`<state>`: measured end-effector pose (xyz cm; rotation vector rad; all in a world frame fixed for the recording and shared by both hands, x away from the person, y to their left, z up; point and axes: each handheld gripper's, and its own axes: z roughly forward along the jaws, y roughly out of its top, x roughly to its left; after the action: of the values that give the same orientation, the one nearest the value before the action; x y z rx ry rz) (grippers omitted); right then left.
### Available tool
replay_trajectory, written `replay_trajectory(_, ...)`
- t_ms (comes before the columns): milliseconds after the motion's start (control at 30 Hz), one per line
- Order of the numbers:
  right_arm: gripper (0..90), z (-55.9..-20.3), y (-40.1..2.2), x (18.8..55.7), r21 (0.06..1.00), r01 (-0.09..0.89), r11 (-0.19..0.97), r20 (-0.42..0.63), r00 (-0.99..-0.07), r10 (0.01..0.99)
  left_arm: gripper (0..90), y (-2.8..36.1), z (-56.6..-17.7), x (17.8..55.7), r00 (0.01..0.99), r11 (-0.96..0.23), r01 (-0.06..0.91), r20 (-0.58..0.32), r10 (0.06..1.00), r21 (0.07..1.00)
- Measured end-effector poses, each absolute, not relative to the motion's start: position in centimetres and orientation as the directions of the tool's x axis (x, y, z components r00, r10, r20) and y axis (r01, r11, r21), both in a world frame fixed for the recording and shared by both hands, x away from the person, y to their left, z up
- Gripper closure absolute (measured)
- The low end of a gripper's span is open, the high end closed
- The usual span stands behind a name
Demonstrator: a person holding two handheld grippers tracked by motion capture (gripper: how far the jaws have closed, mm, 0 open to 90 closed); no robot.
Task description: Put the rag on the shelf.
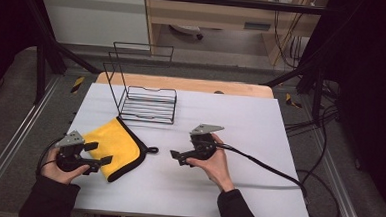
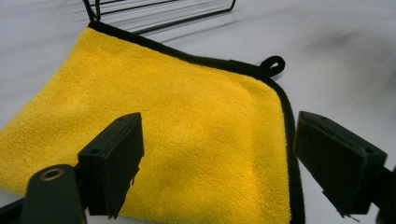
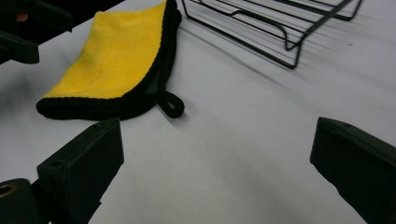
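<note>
**Folded yellow cloth on table — both grippers free of it**

The yellow cloth is seen lying folded flat on the white table, its black-edged hem and hanging loop turned toward the right gripper. The wire rack stands beyond the cloth, close to its far corner but not on it.

The left gripper is held just above the near left part of the cloth. In the left gripper view its jaws are spread wide over the yellow pile; nothing is pinched between them and the pads are not pressed on the fabric. The right gripper is held well to the side of the cloth, over bare table. In the right gripper view its jaws are likewise spread wide and empty, with the loop ahead and to the left of them.

Judgement: the fold appears finished, or a further fold or a lift toward the rack is about to be set up.

Notes for the next grasp:
- The doubled hem should be taken, not the single top layer, so that the fold is not peeled open.
- The jaws should be lowered until both layers are entered before closing.
- Both corners should be lifted together and level, to keep the edges aligned.
- The rack wires should be kept clear of the trailing cable.
</note>
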<state>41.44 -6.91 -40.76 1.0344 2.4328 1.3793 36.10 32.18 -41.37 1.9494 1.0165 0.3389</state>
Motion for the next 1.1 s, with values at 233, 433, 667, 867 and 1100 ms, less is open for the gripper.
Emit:
replay_trajectory(233, 7.9, -41.5, -1.6, 43.0, 0.781, 0.491, 0.387, 0.183, -0.772, 0.609, 8.2, 32.5, -41.5, 36.3, 0.631, -0.289, 0.51, -0.124, 0.766, 0.81)
replay_trajectory(433, 16.9, -42.4, 2.5, 44.4, 0.761, 0.491, 0.424, 0.179, -0.787, 0.59, 7.3, 32.5, -41.9, 36.4, 0.632, -0.304, 0.517, -0.118, 0.766, 0.8)
replay_trajectory(667, 29.6, -44.0, 5.6, 45.8, 0.729, 0.492, 0.476, 0.169, -0.804, 0.57, 7.4, 32.7, -41.9, 36.4, 0.628, -0.301, 0.517, -0.116, 0.77, 0.801)
replay_trajectory(867, 42.2, -45.1, 6.3, 46.0, 0.707, 0.502, 0.498, 0.189, -0.813, 0.551, 7.8, 32.7, -41.9, 36.4, 0.624, -0.297, 0.52, -0.119, 0.772, 0.801)
replay_trajectory(1100, 59.2, -45.0, 6.5, 45.2, 0.696, 0.502, 0.513, 0.201, -0.822, 0.532, 8.3, 32.5, -42.0, 36.4, 0.624, -0.301, 0.521, -0.116, 0.773, 0.799)
